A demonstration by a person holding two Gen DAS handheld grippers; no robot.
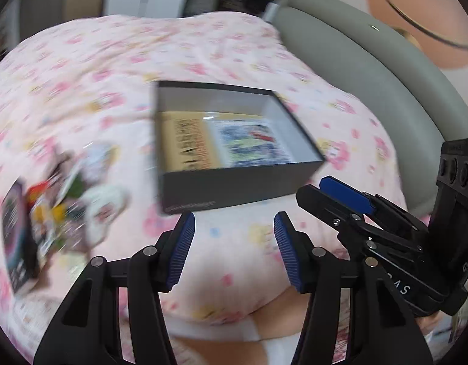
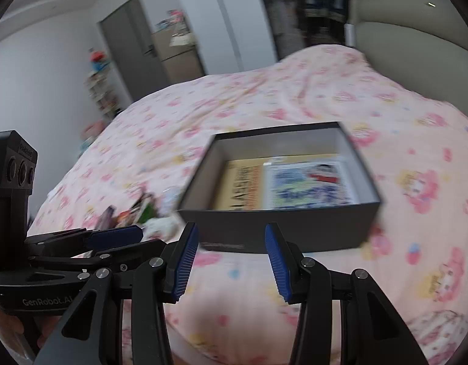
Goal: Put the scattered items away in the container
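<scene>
While both views are motion-blurred, the layout reads fine:

Container: dark grey rectangular cardboard box (image 1: 234, 187), lid off, centre of the left wrist frame; right of centre in the right wrist frame (image 2: 282, 228). Sits on the pink floral bedspread (image 1: 97, 70).
Box contents: yellow-orange flat pack (image 1: 185, 143) in the left half, blue-and-white printed flat pack (image 1: 252, 143) beside it on the right. Both lie flat on the box floor.
Scattered items: blurred pile of small colourful packets and cards (image 1: 54, 213), lower left of the left wrist frame, on the bedspread, apart from the box. Individual pieces not identifiable.
Left gripper (image 1: 234, 249): bottom centre, fingers spread, nothing between the blue ribbed pads (image 1: 182, 252). Hovers just short of the box's near wall.
Right gripper (image 2: 232, 263): bottom centre of its own frame, also spread and empty; visible at the right edge of the left wrist frame.
Background: grey padded headboard (image 1: 370, 70), upper right.
</scene>
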